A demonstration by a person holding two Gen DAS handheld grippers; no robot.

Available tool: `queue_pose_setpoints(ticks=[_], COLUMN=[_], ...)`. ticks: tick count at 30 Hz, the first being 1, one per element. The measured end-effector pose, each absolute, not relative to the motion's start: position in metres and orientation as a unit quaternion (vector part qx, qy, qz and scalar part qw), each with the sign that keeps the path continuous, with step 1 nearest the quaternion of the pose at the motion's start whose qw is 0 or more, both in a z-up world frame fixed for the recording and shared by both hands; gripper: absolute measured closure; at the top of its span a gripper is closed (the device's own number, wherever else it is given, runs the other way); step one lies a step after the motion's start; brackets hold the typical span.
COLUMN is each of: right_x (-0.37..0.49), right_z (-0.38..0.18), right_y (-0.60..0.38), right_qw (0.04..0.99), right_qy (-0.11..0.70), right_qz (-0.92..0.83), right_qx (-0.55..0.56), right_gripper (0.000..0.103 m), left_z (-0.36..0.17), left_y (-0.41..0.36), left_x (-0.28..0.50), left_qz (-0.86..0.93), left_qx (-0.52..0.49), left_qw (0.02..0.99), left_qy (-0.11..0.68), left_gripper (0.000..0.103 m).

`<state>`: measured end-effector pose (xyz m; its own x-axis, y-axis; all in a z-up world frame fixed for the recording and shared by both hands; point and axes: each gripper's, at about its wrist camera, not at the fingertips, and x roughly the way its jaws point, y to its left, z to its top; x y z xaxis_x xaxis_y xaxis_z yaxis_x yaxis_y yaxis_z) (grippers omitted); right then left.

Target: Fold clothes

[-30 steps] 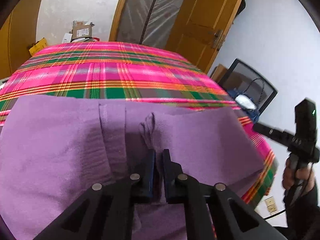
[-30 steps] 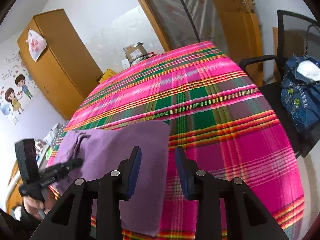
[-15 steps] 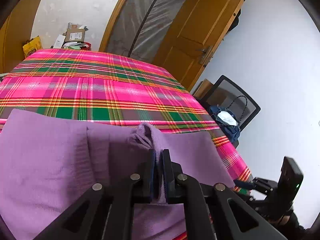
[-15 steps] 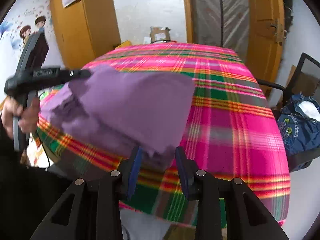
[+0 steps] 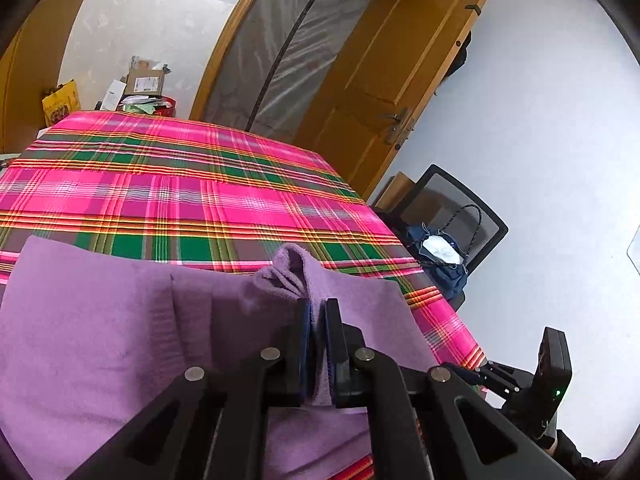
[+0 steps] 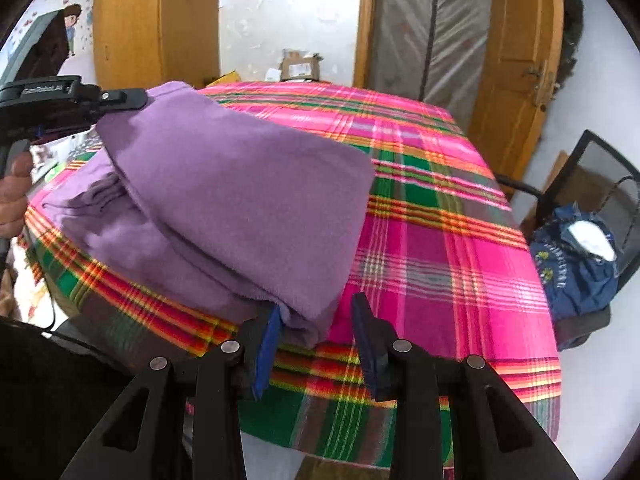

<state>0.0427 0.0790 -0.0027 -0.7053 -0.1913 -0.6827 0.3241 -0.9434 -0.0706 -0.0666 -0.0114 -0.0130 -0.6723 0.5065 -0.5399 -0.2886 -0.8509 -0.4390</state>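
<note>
The purple garment [image 6: 224, 200] lies in folded layers on the plaid tablecloth [image 6: 440, 240], at the cloth's near left corner as the right wrist camera sees it. The left gripper [image 5: 318, 344] is clenched on a bunched fold of the garment, its pads pressing purple fabric between them, and that part is lifted clear of the tablecloth. The right gripper [image 6: 316, 344] stands open at the tablecloth's near edge; the garment's lower corner sits between its fingers, just beside the blue left pad, and the right pad is apart from it. A black chair [image 6: 600, 184] holding a blue bag [image 6: 576, 264] stands just off the tablecloth's right side.
</note>
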Motion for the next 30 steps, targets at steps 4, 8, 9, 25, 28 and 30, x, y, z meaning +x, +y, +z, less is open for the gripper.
queue_pose_setpoints(ticks=[4, 8, 9, 25, 28, 30], right_x=[0.043, 0.043, 0.044, 0.055, 0.046, 0.038], right_z=[-0.003, -0.003, -0.004, 0.029, 0.035, 0.036], right_y=[0.09, 0.1, 0.099, 0.137, 0.132, 0.12], right_qw=[0.109, 0.095, 0.095, 0.149, 0.164, 0.18], right_qy=[0.075, 0.052, 0.056, -0.01, -0.044, -0.046], right_qz=[-0.926, -0.928, -0.928, -0.925, -0.928, -0.927], right_qx=[0.354, 0.357, 0.357, 0.35, 0.332, 0.327], right_gripper=[0.061, 0.057, 0.057, 0.053, 0.054, 0.064], left_z=[-0.027, -0.054, -0.06, -0.064, -0.058, -0.055], left_y=[-0.012, -0.014, -0.016, -0.018, -0.021, -0.027], left_x=[-0.07, -0.074, -0.074, -0.066, -0.062, -0.059], left_qz=[0.894, 0.886, 0.882, 0.886, 0.895, 0.899], left_qx=[-0.359, -0.394, -0.402, -0.402, -0.391, -0.385], left_qw=[0.217, 0.195, 0.192, 0.185, 0.17, 0.162], left_qy=[-0.159, -0.148, -0.151, -0.139, -0.13, -0.134], left_gripper=[0.096, 0.096, 0.096, 0.095, 0.095, 0.095])
